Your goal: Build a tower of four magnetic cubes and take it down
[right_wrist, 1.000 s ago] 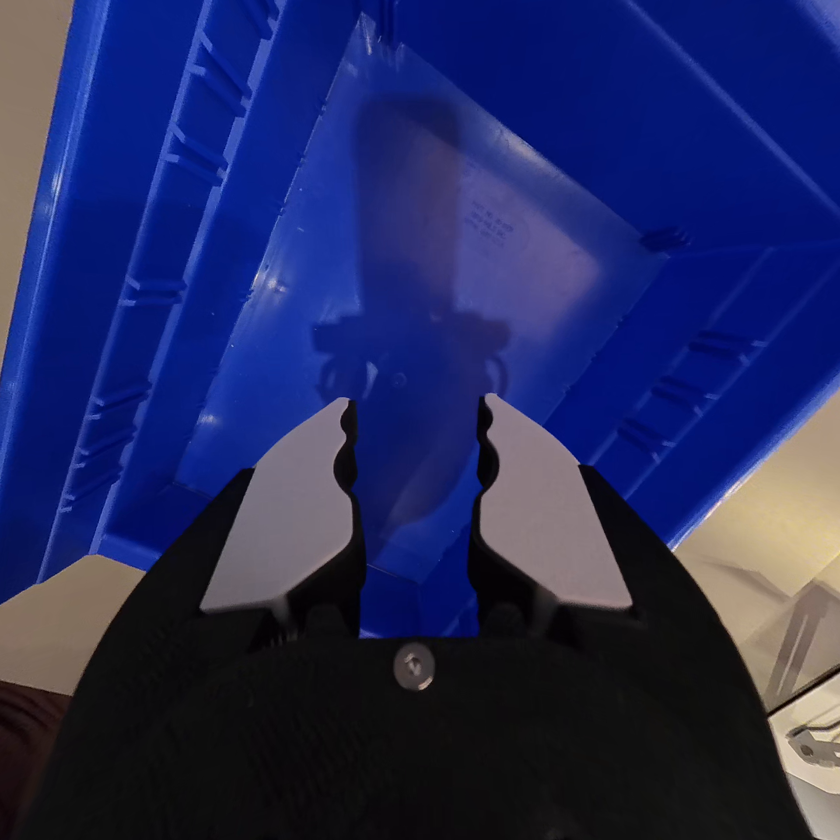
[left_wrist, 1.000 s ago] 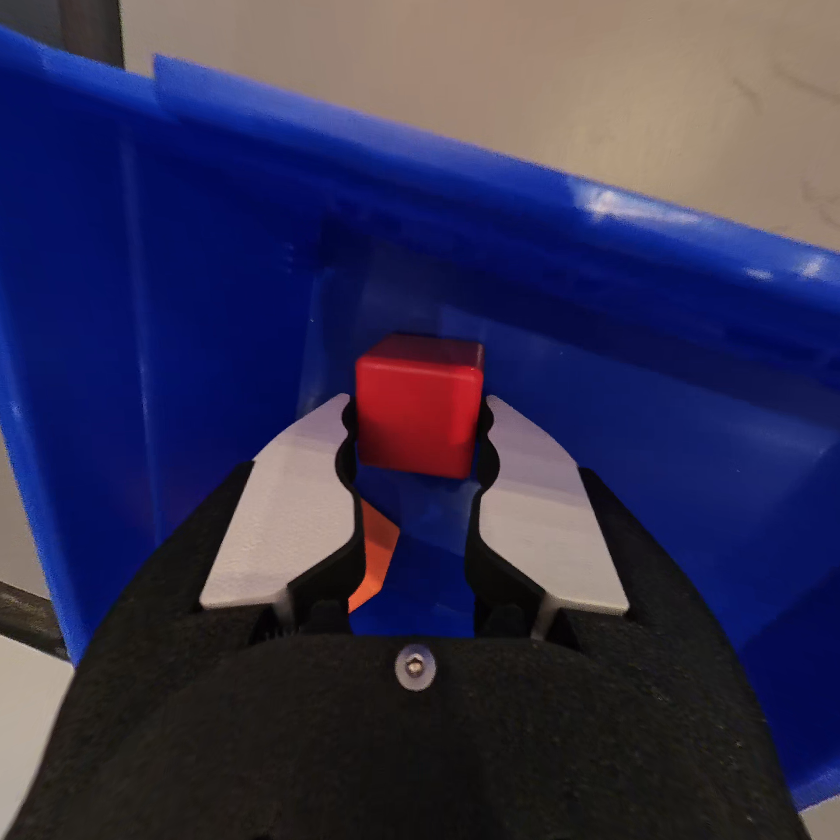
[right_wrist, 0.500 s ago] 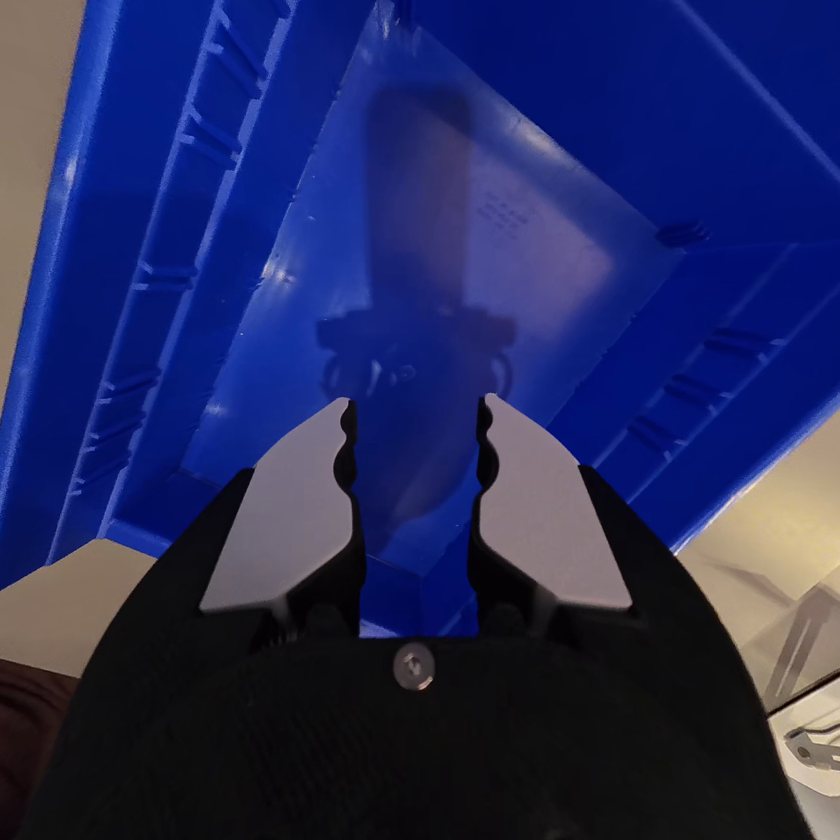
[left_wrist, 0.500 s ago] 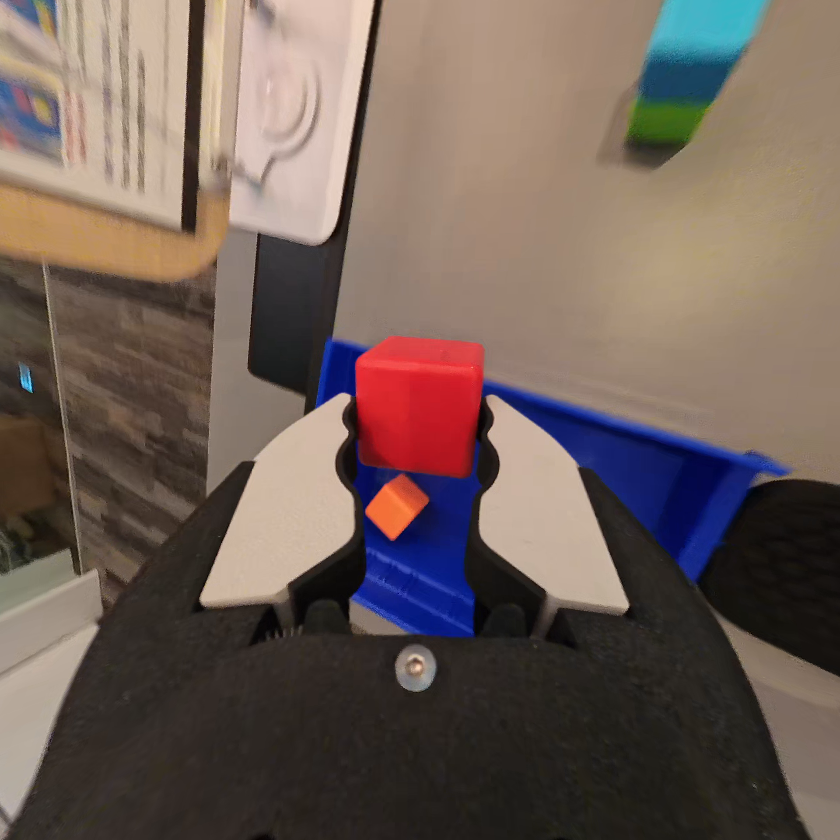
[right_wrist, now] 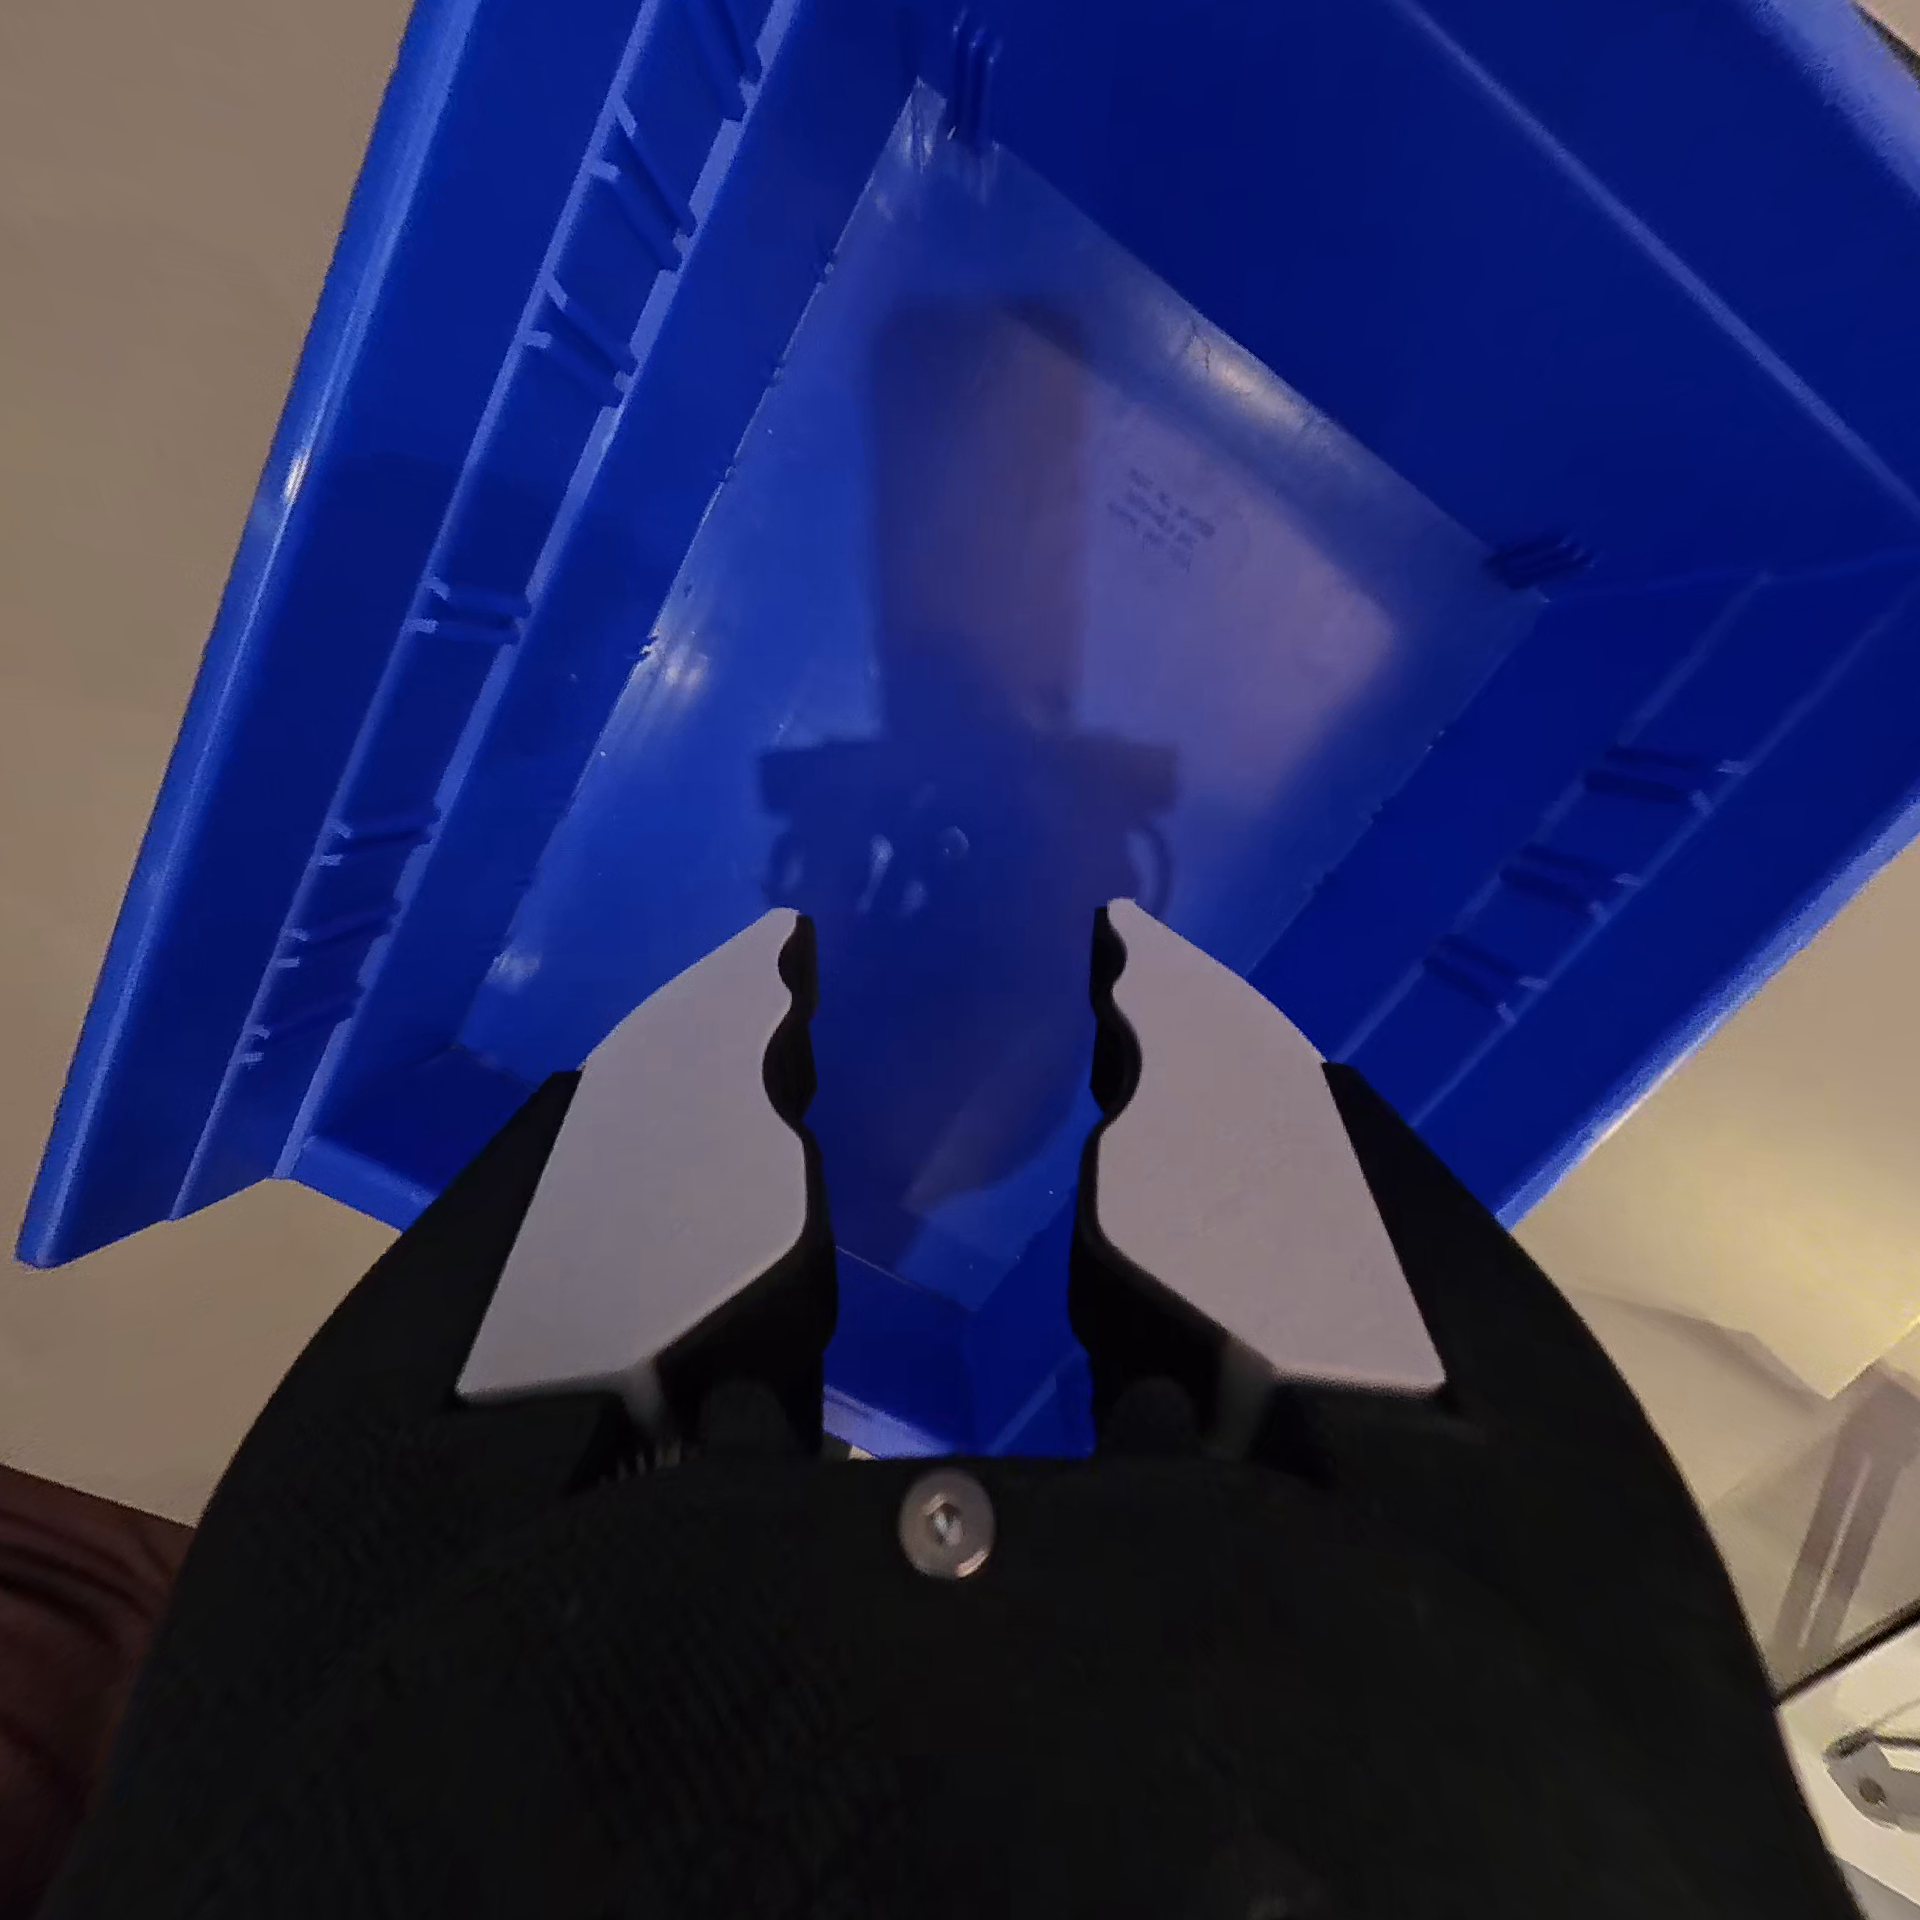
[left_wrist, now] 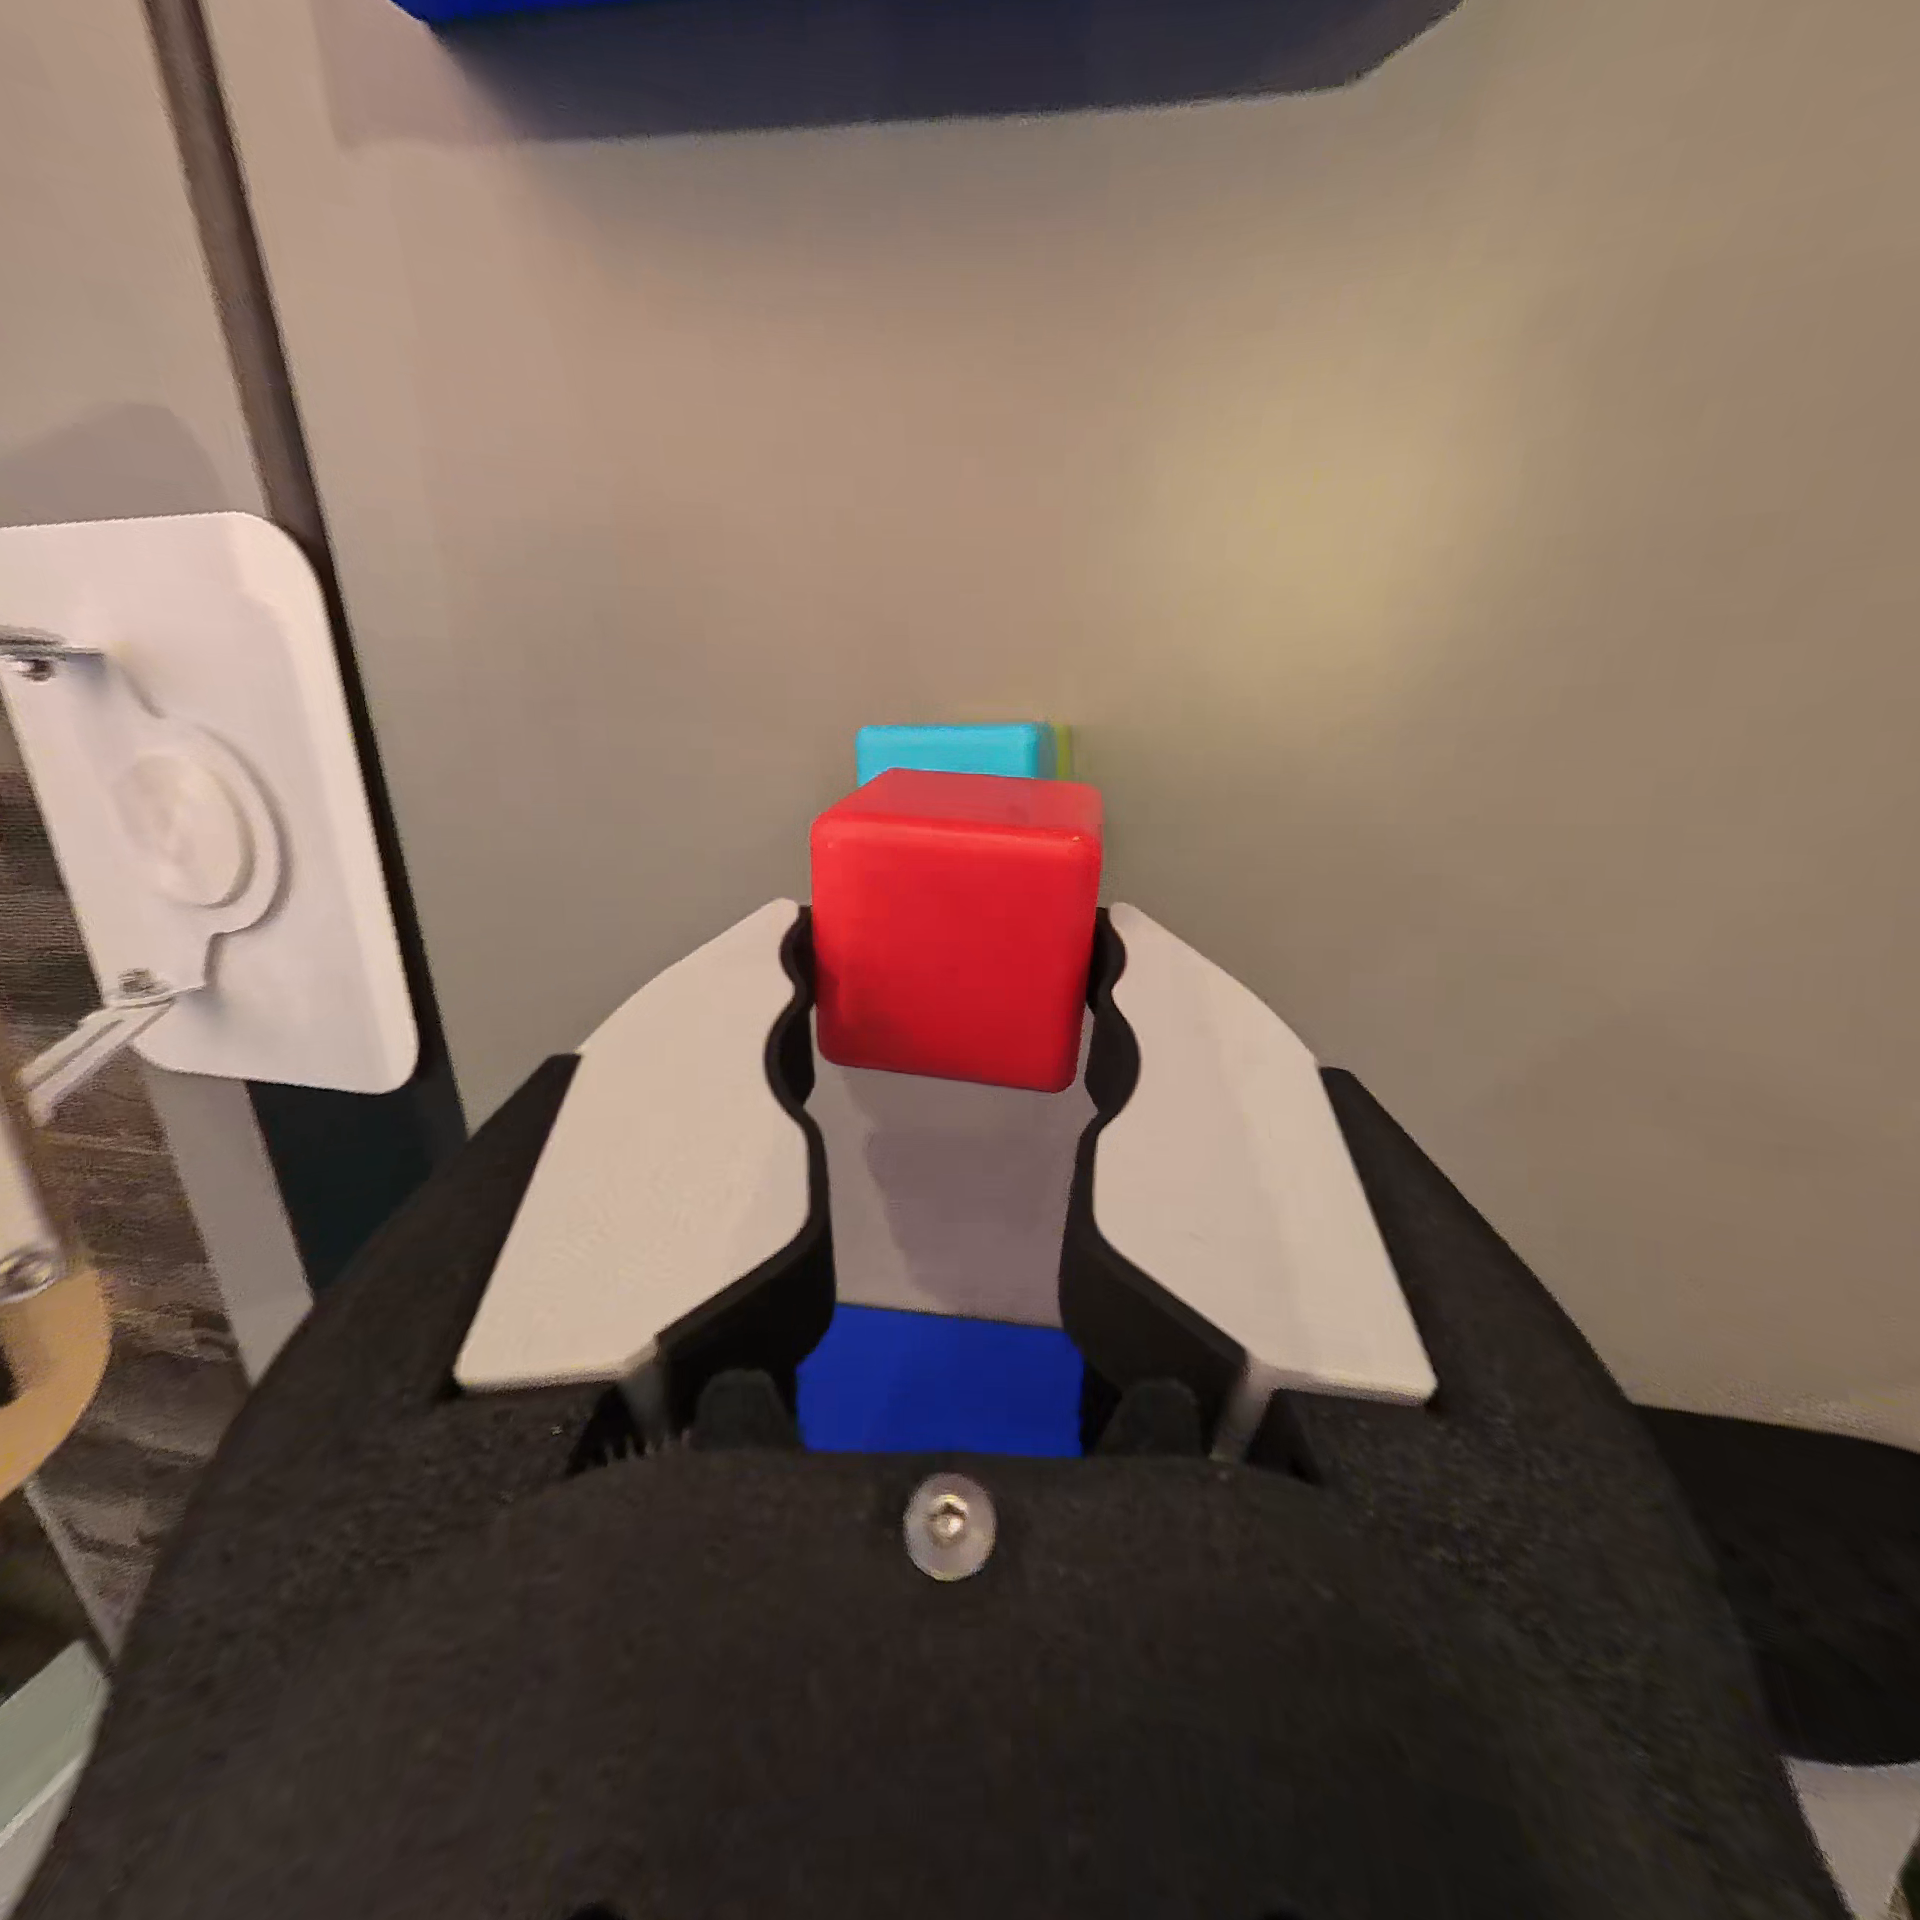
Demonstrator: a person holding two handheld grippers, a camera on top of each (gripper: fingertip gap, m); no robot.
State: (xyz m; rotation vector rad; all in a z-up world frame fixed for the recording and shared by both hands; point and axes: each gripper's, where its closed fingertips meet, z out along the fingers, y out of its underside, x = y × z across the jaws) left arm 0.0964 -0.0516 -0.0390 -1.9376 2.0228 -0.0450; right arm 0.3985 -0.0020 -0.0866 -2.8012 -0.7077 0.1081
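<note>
My left gripper (left_wrist: 954, 920) is shut on a red cube (left_wrist: 951, 940) and holds it just above and in front of a small stack on the beige table. Of that stack I see the light blue top cube (left_wrist: 945, 750) and a green sliver (left_wrist: 1062, 750) at its right edge; the rest is hidden behind the red cube. My right gripper (right_wrist: 948, 920) is open and empty, hovering over the floor of an empty blue bin (right_wrist: 1039, 582).
A blue bin edge (left_wrist: 940, 1377) shows between my left fingers, and another blue bin (left_wrist: 831, 42) lies at the far top. A white plate with a metal latch (left_wrist: 197, 810) and a dark post (left_wrist: 260, 416) stand at the left.
My left gripper has lifted the red cube out of the blue bin and carried it across to the stack, which is now right behind it. The right gripper has barely moved.
</note>
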